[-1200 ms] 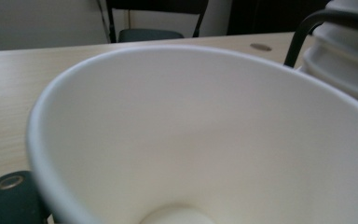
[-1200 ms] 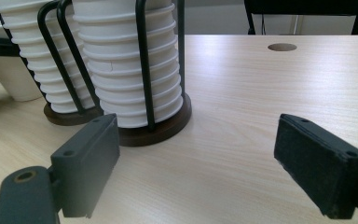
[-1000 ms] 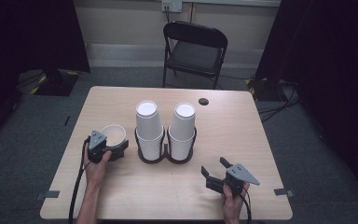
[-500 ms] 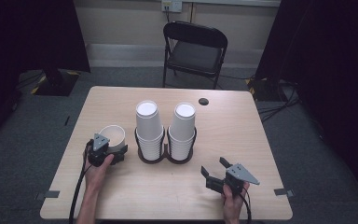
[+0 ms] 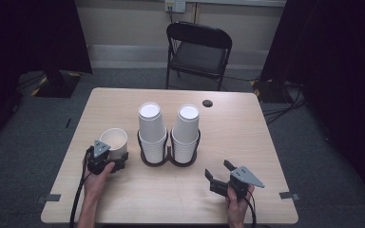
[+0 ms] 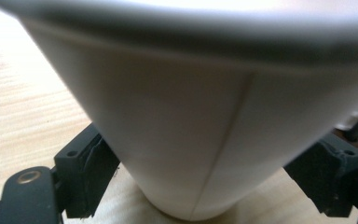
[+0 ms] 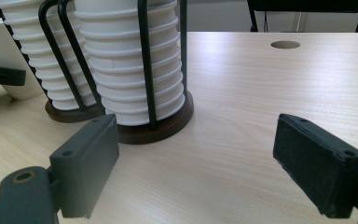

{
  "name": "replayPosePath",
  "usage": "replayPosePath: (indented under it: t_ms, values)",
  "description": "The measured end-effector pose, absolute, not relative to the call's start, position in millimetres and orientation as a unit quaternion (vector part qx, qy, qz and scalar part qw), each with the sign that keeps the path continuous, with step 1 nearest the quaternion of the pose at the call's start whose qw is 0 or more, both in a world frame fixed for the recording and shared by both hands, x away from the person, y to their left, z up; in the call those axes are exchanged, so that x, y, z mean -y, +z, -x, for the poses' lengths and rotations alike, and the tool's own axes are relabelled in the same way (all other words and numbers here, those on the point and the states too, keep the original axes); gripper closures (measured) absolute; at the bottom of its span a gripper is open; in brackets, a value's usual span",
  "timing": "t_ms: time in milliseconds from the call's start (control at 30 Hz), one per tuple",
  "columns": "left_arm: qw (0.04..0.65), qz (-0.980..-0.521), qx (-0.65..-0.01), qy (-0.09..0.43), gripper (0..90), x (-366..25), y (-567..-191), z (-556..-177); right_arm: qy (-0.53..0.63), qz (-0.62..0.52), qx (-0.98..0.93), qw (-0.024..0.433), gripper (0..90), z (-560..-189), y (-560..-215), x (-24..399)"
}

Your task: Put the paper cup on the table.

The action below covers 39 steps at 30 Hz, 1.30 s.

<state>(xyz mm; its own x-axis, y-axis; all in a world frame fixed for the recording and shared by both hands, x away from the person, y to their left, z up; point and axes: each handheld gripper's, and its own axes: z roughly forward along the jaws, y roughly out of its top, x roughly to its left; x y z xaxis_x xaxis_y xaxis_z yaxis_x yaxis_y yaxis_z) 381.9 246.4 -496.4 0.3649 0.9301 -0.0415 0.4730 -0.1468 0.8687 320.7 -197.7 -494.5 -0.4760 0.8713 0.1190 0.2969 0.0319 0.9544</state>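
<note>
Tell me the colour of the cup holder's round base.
Dark brown, with black wire uprights; the cup holder base shows best in the right gripper view.

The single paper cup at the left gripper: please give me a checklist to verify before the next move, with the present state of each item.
1. The single cup stands upright on the table: ok.
2. The cup sits between the jaws of the left gripper: ok.
3. The pads press firmly on the cup wall: cannot tell; a slight gap seems to show at each side.
4. The cup stands apart from the two stacks in the wire holder: ok.
5. The right gripper is open, holds nothing and is away from the cup: ok.
6. The cup's inside is empty: cannot tell.
</note>
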Motion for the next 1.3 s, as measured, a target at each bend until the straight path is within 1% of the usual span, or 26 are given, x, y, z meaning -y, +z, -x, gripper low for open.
replayPosePath:
  t_ms: [200,300,367,633,867,1000,1067,1200,1300]
  values:
    - [0.423,-0.706,-0.499,0.272,15.6,-249,-496,-370,0.541,-0.436,-0.668,0.267,13.7,-320,-494,198]
    - [0.429,-0.694,-0.507,0.277,15.6,-249,-497,-366,0.542,-0.435,-0.668,0.268,13.7,-320,-495,198]
    - [0.426,-0.698,-0.504,0.279,15.6,-251,-496,-362,0.542,-0.435,-0.667,0.268,13.7,-320,-495,198]
    - [0.447,-0.682,-0.505,0.282,15.6,-253,-494,-341,0.542,-0.434,-0.668,0.269,13.7,-320,-494,198]
    - [0.473,-0.682,-0.476,0.293,15.6,-241,-487,-314,0.543,-0.433,-0.666,0.271,13.8,-319,-495,198]
    - [0.488,-0.681,-0.465,0.286,15.6,-233,-487,-304,0.544,-0.433,-0.666,0.271,13.8,-319,-495,198]
    - [0.489,-0.683,-0.460,0.287,15.7,-229,-487,-301,0.545,-0.433,-0.665,0.271,13.8,-319,-495,198]
    - [0.524,-0.681,-0.435,0.270,15.7,-218,-487,-299,0.546,-0.432,-0.664,0.272,13.8,-319,-495,198]
    - [0.526,-0.688,-0.425,0.264,15.7,-206,-488,-300,0.546,-0.431,-0.665,0.272,13.8,-319,-495,198]
